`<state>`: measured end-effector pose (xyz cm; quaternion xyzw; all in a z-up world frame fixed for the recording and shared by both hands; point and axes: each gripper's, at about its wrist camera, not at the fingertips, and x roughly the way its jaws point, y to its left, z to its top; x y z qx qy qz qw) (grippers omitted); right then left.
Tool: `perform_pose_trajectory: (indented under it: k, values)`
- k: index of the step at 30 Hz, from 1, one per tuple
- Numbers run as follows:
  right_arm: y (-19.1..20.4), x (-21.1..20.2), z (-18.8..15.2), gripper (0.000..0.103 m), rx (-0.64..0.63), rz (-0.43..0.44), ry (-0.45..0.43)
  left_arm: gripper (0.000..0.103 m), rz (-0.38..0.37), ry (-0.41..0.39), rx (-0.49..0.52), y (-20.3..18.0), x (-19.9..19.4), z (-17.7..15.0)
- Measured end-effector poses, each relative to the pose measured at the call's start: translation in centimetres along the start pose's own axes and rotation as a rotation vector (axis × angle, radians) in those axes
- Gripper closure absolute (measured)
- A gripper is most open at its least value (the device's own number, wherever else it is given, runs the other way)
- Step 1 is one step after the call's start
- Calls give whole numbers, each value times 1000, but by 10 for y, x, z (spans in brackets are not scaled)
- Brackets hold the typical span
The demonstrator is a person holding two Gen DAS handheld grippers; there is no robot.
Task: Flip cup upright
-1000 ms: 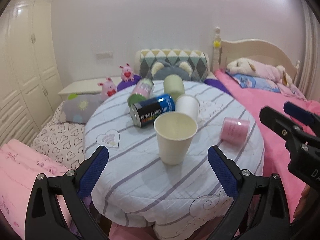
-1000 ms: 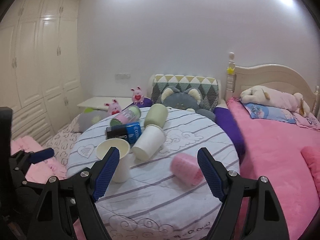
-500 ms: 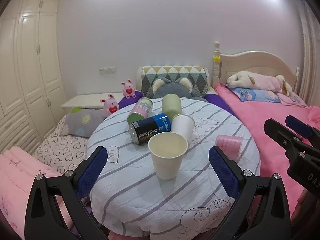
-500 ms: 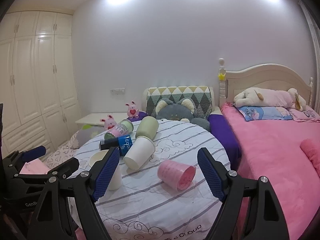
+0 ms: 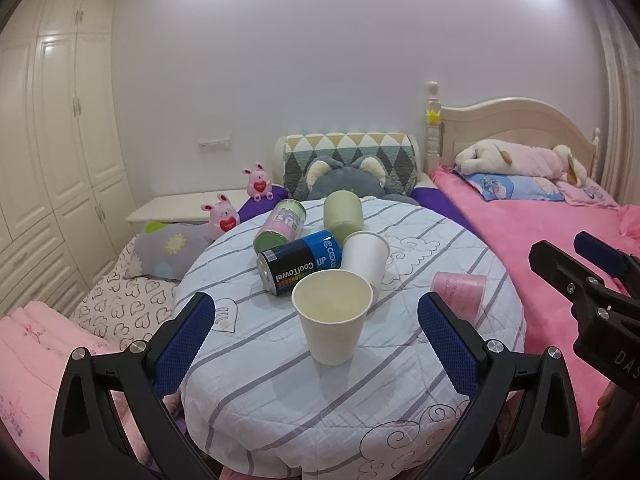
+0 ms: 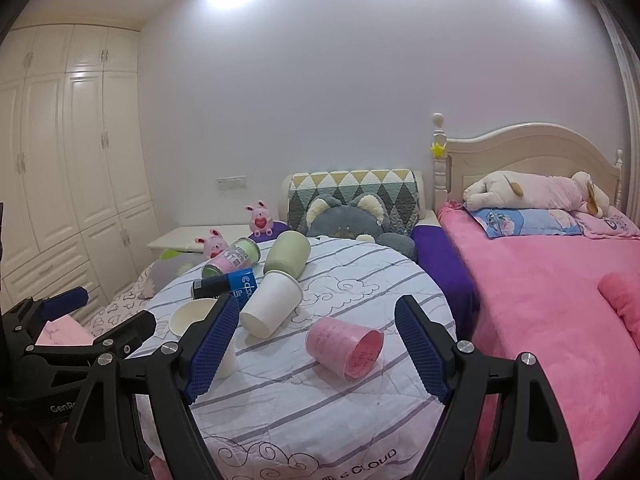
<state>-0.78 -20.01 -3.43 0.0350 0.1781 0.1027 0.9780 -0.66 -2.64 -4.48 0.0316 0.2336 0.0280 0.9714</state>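
Note:
A white paper cup stands upright near the front of the round table; it also shows in the right wrist view, partly behind a finger. A second white cup lies on its side behind it. A pink cup lies on its side at the right. My left gripper is open and empty, just short of the upright cup. My right gripper is open and empty, in front of the pink cup.
A blue and black can, a pink and green can and a green cup lie on their sides at the table's back. A pink bed is at the right, a wardrobe at the left, cushions behind.
Both grippers have pulled back and risen from the table, so it looks smaller and lower. The upright white cup has stayed in place. Both grippers stay open.

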Motion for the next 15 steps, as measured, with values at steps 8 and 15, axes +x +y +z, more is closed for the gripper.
perform_pose_trajectory:
  k: [8, 15]
  values:
    - [1, 2, 1, 21, -1, 2, 4, 0, 24, -15, 20, -2, 0, 1]
    - [1, 8, 0, 21, -4, 3, 21, 0, 21, -12, 21, -1, 3, 1]
